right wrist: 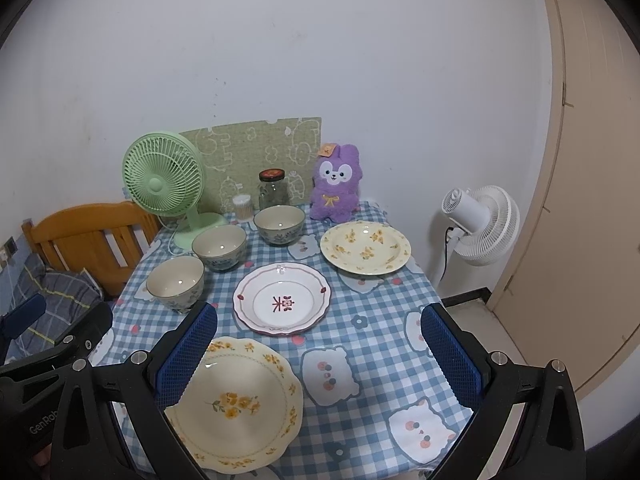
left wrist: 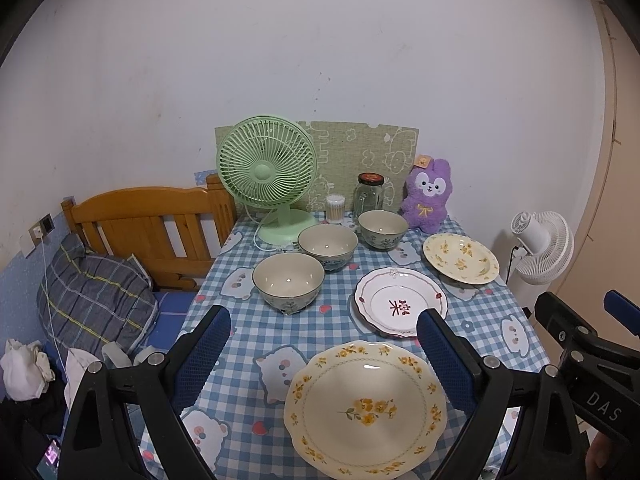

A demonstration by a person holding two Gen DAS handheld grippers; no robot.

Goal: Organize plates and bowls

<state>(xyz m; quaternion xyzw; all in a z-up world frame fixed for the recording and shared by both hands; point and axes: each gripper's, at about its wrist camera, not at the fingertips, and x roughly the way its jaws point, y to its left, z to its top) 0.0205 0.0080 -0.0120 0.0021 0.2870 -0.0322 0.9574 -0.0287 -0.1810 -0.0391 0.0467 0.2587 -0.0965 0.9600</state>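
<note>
So we've got both grippers hovering above the near edge of the table (left wrist: 516,320), fingers spread wide apart and nothing in them. The left gripper (left wrist: 324,344) fills the bottom of the left wrist view, and the right gripper (right wrist: 318,340) does the same in the right wrist view.

Going left to right in the left wrist view: a wooden bed frame (left wrist: 140,224) sits at the left edge, then a green fan (left wrist: 266,172) at the back of the checkered cloth. Three bowls run in a diagonal from centre-left up toward the back: near bowl (left wrist: 288,280), middle bowl (left wrist: 327,245), far bowl (left wrist: 383,228). All upright, close together.

Right of those, three plates lie apart in their own diagonal: the big yellow-flower plate (left wrist: 364,408) at bottom centre between our left fingers, the white plate with the red mark (left wrist: 400,300) above it, and the deep yellow plate (left wrist: 460,258) further back right. A purple plush rabbit (left wrist: 426,194) sits behind, and a white fan (left wrist: 540,244) stands off the table at right.
</note>
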